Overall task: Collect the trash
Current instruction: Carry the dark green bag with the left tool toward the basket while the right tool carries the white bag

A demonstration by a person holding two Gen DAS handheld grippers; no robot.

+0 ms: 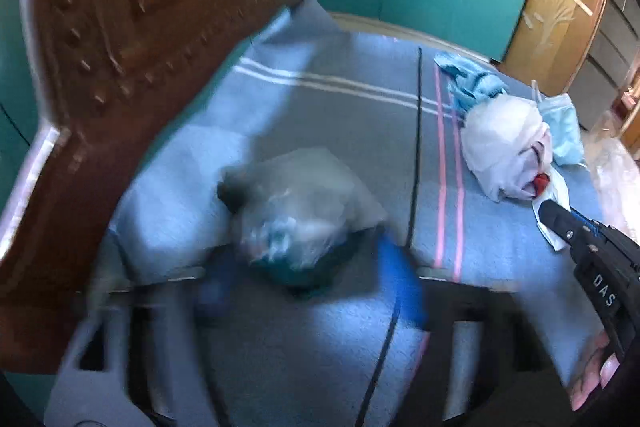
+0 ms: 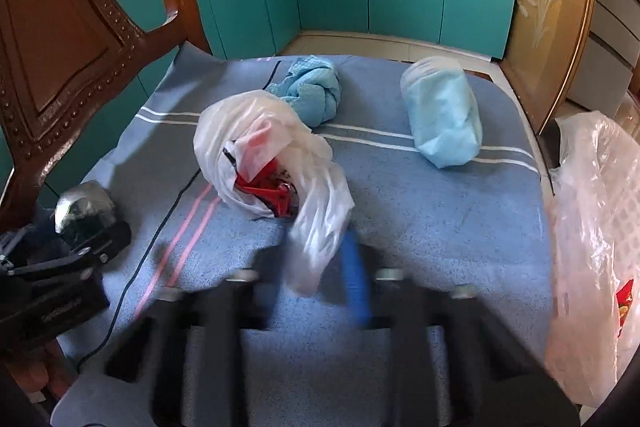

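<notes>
The right gripper [image 2: 316, 267] is clamped on the tail of the white bag [image 2: 260, 155], whose long axis runs toward eleven o'clock, while the left gripper [image 1: 304, 259] closes around a clear bag [image 1: 300, 203] at twelve.

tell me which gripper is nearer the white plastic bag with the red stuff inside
Right. The right gripper is at the near tail of the white plastic bag. The left gripper is off to its left, at a clear crumpled bag.
</notes>
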